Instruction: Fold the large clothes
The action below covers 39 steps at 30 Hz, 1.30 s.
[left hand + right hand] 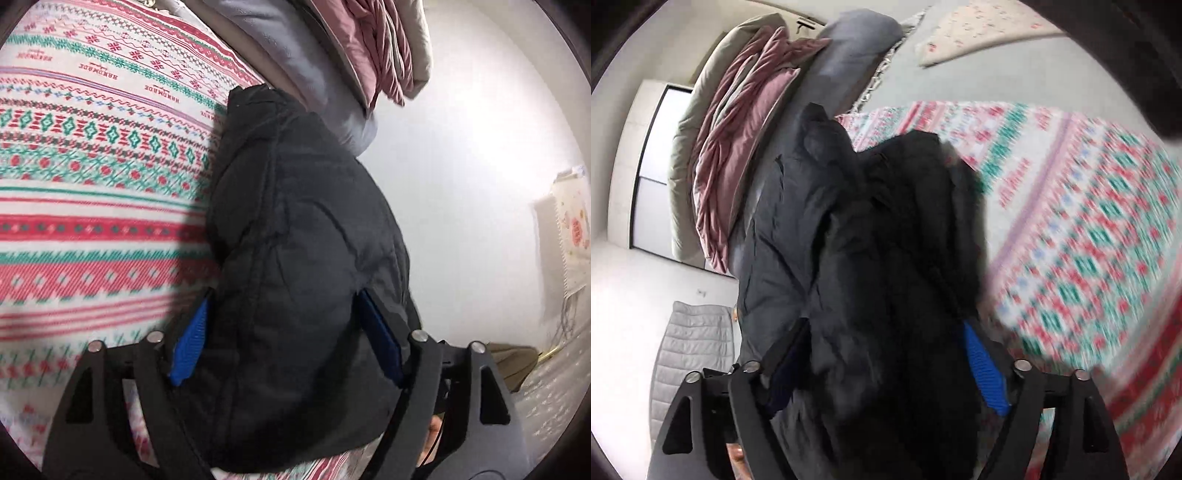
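The black jacket (pixel 295 258) is a puffy, quilted garment with a dull, faintly sheened shell, stitched seams running along its length and soft creases across its panels. In the left wrist view it bulges up between the two blue ribbed pads (pixel 190 343) of the left gripper (pixel 284 347), whose jaws stand fairly wide apart yet press into the thick padding on both sides, so the gripper has the jacket clamped. Its near end spills over the black finger frames and is cut off at the bottom edge. To the left of the jacket lies a patterned bedspread (pixel 92 184), a flat woven-looking cloth in red, green and white bands of diamonds and snowflakes, with small printed lettering. In the right wrist view the jacket (pixel 871 258) is bunched into deep, lumpy folds, and the right gripper (pixel 882 365) likewise holds a thick wad of it between its pads; the right pad (pixel 984 373) shows bright blue, while the left one is mostly buried in dark fabric. The bedspread (pixel 1089 240) here is badly smeared by motion blur. Behind the jacket a heap of bedding (pixel 738 155) leans in long rolls: pink crumpled cloth, a grey-green quilt and smooth grey-blue fabric. A pale grey quilted item (pixel 690 354) lies at lower left, partly hidden by the gripper frame.
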Available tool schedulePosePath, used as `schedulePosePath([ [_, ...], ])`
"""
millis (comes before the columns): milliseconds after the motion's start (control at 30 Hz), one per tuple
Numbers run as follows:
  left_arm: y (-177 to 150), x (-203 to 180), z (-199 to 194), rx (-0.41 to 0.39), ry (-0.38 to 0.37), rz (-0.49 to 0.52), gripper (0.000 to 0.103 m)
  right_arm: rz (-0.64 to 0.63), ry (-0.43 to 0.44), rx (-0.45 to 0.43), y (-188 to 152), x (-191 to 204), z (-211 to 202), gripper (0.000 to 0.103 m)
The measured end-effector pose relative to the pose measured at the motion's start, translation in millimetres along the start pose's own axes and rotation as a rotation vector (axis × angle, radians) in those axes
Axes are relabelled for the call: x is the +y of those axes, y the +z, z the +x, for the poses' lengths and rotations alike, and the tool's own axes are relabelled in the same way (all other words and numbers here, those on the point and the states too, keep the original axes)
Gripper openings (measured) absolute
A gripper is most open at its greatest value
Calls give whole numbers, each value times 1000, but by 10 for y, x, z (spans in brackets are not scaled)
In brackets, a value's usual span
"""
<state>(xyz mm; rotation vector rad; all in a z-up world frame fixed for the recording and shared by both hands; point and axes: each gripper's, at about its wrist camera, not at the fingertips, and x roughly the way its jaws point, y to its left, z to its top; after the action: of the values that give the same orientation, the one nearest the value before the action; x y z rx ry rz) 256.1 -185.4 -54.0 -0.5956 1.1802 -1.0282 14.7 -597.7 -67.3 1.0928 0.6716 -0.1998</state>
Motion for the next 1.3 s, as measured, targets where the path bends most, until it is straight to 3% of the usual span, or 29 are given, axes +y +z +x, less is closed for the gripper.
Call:
schedulePosePath([
  [100,-102,-11,5,34,53,33,83,128,19,55,-237,-273,-4,88],
  [200,-246,113,23,56,69,35,85,255,153,93,-411,-431,163,87],
  [267,-303,201,20,37,52,2,85,227,166,86,-412,-357,252,82],
  [300,-325,224,13,12,44,-11,85,207,210,92,-394,-306,327,70],
  [333,-358,227,-9,-22,41,-11,85,196,285,116,-357,-279,452,64],
  [400,-458,187,-36,-80,45,18,85,132,333,114,-250,-205,579,54],
  [567,-676,28,31,-120,72,113,85,-114,345,-40,-5,211,255,48],
  [633,-729,-59,105,-125,133,172,88,-170,220,-113,26,227,96,48],
  [667,-725,-97,140,-126,153,192,90,-187,102,-125,41,211,112,54],
  [700,-746,-147,168,-124,185,216,92,-190,-8,-102,41,147,189,73],
  [733,-772,-200,171,-127,221,233,92,-177,-87,-67,32,55,271,80],
  [833,-808,-345,83,-132,329,246,92,-114,-107,-48,49,15,169,80],
  [900,-880,-523,-29,-145,438,306,92,-119,-116,-97,24,78,-56,81],
  [1000,-1113,-752,-200,-177,603,409,93,-222,-138,-179,-112,303,-416,82],
  [1100,-1354,-910,-350,-187,763,443,94,-340,-182,-216,-326,474,-703,82],
  [1300,-1765,-1088,-541,-160,868,398,100,-470,-291,-214,-774,780,-859,88],
])
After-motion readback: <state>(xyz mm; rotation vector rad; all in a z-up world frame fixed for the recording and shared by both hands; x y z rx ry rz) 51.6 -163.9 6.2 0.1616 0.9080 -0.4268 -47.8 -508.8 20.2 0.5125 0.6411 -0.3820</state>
